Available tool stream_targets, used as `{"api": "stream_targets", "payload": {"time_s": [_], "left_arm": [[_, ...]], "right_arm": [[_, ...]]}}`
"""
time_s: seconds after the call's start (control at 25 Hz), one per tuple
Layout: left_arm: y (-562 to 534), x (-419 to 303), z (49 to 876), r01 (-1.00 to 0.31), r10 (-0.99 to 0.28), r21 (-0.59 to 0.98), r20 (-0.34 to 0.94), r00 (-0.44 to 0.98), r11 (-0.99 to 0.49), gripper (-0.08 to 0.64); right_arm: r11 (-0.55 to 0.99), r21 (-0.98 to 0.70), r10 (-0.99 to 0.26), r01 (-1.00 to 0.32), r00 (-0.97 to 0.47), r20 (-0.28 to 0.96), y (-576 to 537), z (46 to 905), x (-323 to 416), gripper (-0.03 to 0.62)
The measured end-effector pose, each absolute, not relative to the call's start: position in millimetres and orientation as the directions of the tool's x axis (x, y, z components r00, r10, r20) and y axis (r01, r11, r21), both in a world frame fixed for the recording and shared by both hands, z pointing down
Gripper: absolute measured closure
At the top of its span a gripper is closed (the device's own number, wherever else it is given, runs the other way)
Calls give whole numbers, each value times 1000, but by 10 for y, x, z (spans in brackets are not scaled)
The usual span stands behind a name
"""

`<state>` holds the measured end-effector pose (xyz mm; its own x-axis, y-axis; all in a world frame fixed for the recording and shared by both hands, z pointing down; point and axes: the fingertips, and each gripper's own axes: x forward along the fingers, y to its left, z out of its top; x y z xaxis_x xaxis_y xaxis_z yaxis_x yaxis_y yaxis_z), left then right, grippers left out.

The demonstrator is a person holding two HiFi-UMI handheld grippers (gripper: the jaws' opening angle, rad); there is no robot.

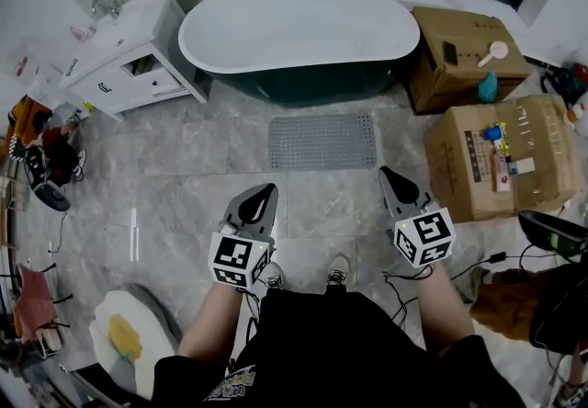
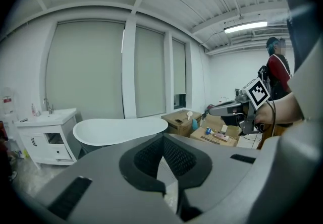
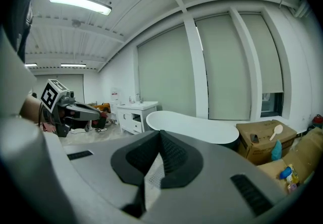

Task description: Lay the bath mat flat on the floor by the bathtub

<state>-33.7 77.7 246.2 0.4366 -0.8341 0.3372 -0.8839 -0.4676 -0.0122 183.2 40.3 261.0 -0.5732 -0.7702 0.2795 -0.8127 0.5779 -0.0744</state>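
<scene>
Head view: the grey bath mat (image 1: 322, 141) lies flat on the tiled floor (image 1: 184, 176) just in front of the bathtub (image 1: 299, 29), so placement appears complete. The left gripper (image 1: 265, 190) and right gripper (image 1: 391, 176) have jaws together, empty, apart from the mat. No step appears outstanding.

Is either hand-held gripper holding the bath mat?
No, the bath mat lies flat on the floor by the bathtub, touched by nothing.
</scene>
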Motion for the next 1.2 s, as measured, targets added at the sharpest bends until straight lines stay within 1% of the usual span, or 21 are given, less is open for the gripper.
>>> {"api": "stream_targets", "payload": {"time_s": [0.2, 0.36, 0.84, 1.2], "left_arm": [[947, -772, 2460, -895, -847, -8, 330, 418, -445, 545], [1115, -1108, 2457, -892, -844, 13, 318, 432, -452, 545], [1476, -1893, 2492, -834, -790, 54, 289, 540, -550, 545], [1751, -2221, 2483, -799, -763, 64, 260, 591, -597, 545]], "right_arm": [[587, -80, -763, -806, -584, 276, 522, 2616, 1415, 575], [572, -79, -772, -817, -568, 284, 738, 2609, 1052, 575], [461, -51, -844, -886, -456, 283, 1392, 2461, 209, 576], [405, -44, -870, -913, -400, 289, 1858, 2511, -161, 576]]}}
